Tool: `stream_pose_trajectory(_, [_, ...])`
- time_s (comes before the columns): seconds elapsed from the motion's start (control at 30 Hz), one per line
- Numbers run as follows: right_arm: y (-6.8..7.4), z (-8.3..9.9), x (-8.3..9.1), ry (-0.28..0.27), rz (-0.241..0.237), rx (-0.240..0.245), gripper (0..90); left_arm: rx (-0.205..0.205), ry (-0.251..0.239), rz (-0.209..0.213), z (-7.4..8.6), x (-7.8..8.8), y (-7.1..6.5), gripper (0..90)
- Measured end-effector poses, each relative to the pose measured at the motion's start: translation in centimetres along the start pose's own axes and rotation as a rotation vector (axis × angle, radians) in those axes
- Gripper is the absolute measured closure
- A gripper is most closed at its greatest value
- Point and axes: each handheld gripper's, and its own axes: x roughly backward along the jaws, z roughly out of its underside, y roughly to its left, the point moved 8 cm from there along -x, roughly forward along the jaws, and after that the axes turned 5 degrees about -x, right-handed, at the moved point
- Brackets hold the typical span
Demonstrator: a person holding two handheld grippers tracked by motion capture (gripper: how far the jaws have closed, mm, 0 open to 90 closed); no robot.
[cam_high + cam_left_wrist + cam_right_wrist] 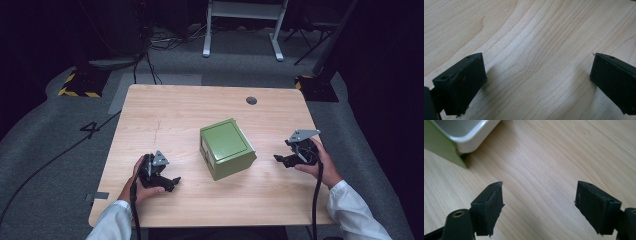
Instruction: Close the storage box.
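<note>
From the high view the whole layout is given: a light wooden worktop (pixel 165 120) with a green box (pixel 227 148) standing near its middle, slightly turned, its green panel facing up. The left hand-held gripper (pixel 172 183) is seen low on the near left part of the worktop, well apart from the box, and the right hand-held gripper (pixel 280 159) is held near the right edge, its jaws pointing toward the box but clear of it. A small dark round fitting (pixel 251 100) is set in the far part of the worktop.

What the high view leaves out is supplied by the right gripper view: the green box (pixel 441 146) appears at the upper left corner, and a white, glossy rim with a pale hollow behind it is seen against the green wall, possibly an inner liner, though too little of it is in frame to be sure. The box rests on the wood, ahead of the jaws and off to their left.

In the left gripper view only wood grain (pixel 534 45) lies ahead of the jaws.

The right hand-held gripper (pixel 539 206) is spread wide, with nothing between its jaws and nothing touched. The left hand-held gripper (pixel 537 82) is likewise spread wide, with bare wood between its jaws and nothing held.
</note>
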Motion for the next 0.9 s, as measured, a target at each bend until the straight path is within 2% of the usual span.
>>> stream_pose_trajectory(0.23, [0.0, 1.9, 0.5, 0.014, 0.017, 0.011, 21.8, 0.003, 0.000, 0.001, 0.0, 0.0, 0.0, 0.4])
stream_pose_trajectory(0.27, [0.0, 2.7, 0.6, 0.021, 0.020, 0.012, 21.3, 0.003, 0.000, 0.001, 0.0, 0.0, 0.0, 0.4])
stream_pose_trajectory(0.4, [0.0, 4.0, 0.8, 0.027, 0.024, 0.017, 21.0, 0.003, 0.000, 0.001, 0.0, 0.0, 0.0, 0.4])
stream_pose_trajectory(0.53, [-0.2, 5.2, 0.9, 0.031, 0.022, 0.000, 21.0, 0.003, 0.000, 0.001, 0.0, 0.0, 0.0, 0.4])
stream_pose_trajectory(0.57, [-0.3, 6.0, 0.9, 0.029, 0.023, -0.014, 21.0, 0.003, 0.000, 0.001, 0.0, 0.0, 0.0, 0.4])
stream_pose_trajectory(0.7, [-0.5, 7.4, 1.0, 0.033, 0.030, -0.037, 20.5, 0.003, 0.000, 0.001, 0.0, 0.0, 0.0, 0.4])
stream_pose_trajectory(0.9, [-0.9, 9.5, 1.5, 0.007, 0.034, -0.093, 19.8, 0.003, 0.000, 0.001, 0.0, 0.0, 0.0, 0.4])
